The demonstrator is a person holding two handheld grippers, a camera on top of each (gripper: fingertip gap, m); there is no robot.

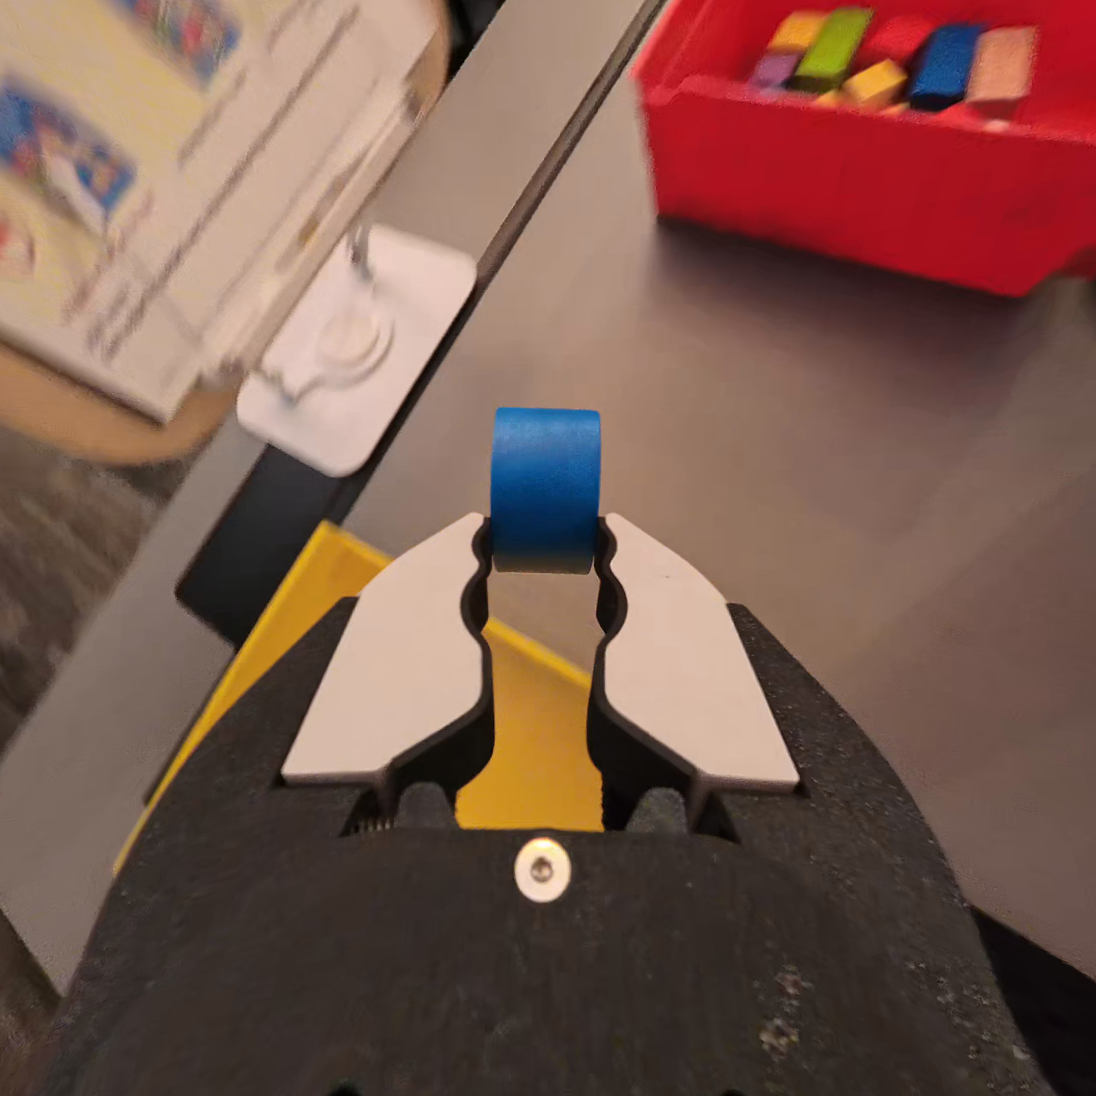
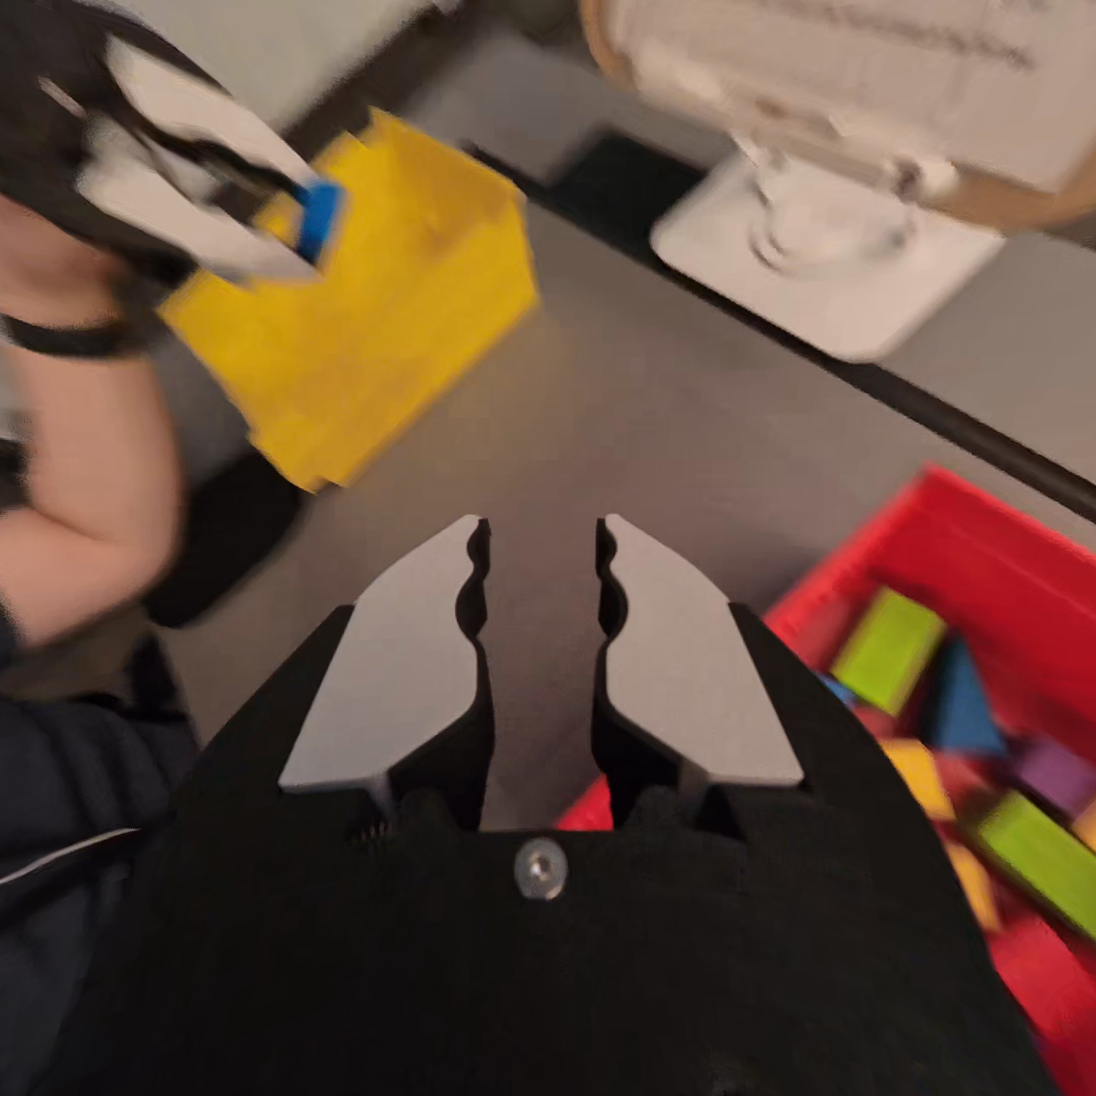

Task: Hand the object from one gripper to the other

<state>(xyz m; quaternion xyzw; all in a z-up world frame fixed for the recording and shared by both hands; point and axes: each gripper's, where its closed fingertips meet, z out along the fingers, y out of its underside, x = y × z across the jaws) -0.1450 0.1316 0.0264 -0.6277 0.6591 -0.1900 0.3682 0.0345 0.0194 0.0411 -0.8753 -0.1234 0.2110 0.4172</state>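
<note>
My left gripper (image 1: 543, 525) is shut on a blue block (image 1: 545, 489), which sticks out past its fingertips above the grey table (image 1: 800, 462). In the right wrist view the same gripper (image 2: 299, 234) shows at the upper left, blurred, holding the blue block (image 2: 320, 219) over a yellow bin (image 2: 379, 320). My right gripper (image 2: 542, 528) is open and empty above the table (image 2: 623, 415), well apart from the block.
A red bin (image 1: 860, 178) with several coloured blocks stands at the far right, and also shows in the right wrist view (image 2: 996, 563). The yellow bin (image 1: 332, 587) lies under my left gripper. A white stand base (image 1: 362, 344) holds a printed sheet. A person's arm (image 2: 89, 462) is at left.
</note>
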